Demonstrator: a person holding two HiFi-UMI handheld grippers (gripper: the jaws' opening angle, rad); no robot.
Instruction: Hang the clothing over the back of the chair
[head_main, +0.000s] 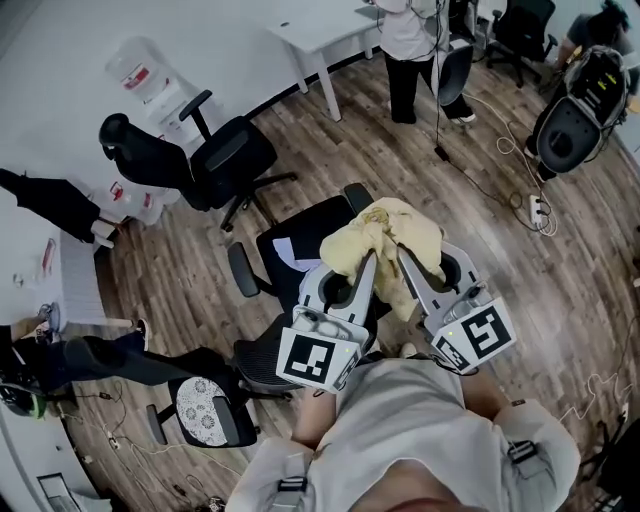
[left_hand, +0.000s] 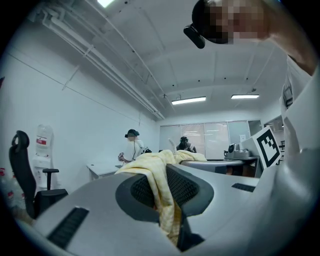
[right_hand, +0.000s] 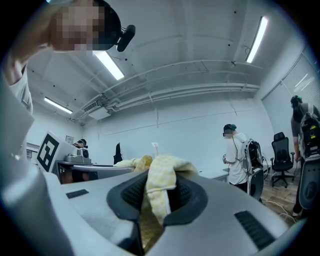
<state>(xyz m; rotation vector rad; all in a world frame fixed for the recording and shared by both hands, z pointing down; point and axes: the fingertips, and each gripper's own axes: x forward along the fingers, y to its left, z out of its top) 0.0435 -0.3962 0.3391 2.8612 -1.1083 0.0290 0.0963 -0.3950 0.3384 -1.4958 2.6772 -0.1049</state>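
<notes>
A pale yellow garment (head_main: 385, 243) hangs bunched between my two grippers above a black office chair (head_main: 290, 255). My left gripper (head_main: 368, 262) is shut on one part of the cloth; in the left gripper view the yellow fabric (left_hand: 159, 185) runs down between the dark pads. My right gripper (head_main: 405, 255) is shut on another part, and in the right gripper view the cloth (right_hand: 159, 187) is pinched between its pads and spills over them. Both grippers point level, side by side. The chair's backrest is hidden under the garment and grippers.
A second black office chair (head_main: 195, 155) stands at the upper left and another seat (head_main: 205, 405) at the lower left. A white desk (head_main: 325, 30) and a standing person (head_main: 410, 45) are at the far side. Cables and a power strip (head_main: 537, 210) lie on the wooden floor to the right.
</notes>
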